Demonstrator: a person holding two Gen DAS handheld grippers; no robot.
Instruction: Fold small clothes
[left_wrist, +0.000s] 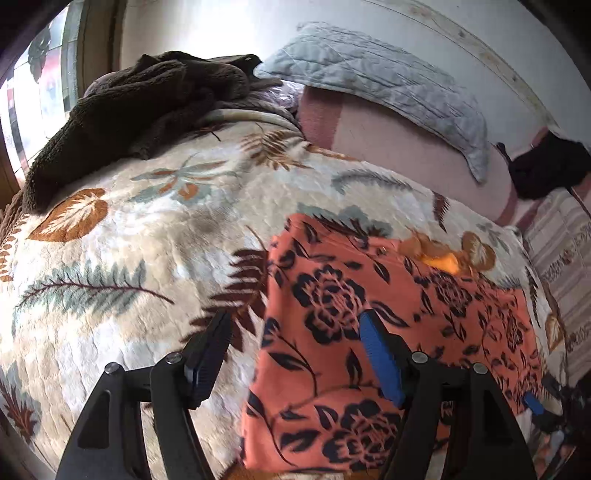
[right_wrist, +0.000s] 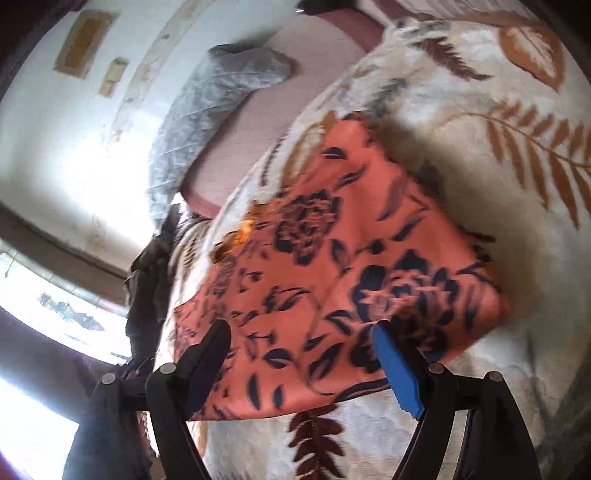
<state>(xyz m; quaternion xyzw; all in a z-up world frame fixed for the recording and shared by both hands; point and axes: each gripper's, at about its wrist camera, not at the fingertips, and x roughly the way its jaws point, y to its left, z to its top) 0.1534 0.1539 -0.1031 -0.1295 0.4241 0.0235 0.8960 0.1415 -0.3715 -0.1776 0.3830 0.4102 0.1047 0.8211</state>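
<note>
both grippers, left gripper (left_wrist: 295, 332) and right gripper (right_wrist: 301, 343), gape over the orange floral garment (left_wrist: 388, 332); risk: snagging the leaf-print blanket (left_wrist: 147, 221) beneath it.

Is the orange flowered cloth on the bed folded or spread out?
Folded. The orange flowered cloth lies as a compact rectangle with straight edges on the leaf-print blanket; how many layers, cannot tell.

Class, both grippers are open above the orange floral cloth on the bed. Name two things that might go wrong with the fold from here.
1. The orange floral cloth lies on a plush leaf-print blanket; an open left gripper might pinch both.
2. The right gripper view is blurred, suggesting motion; a hasty grasp may miss the cloth's edge.
</note>
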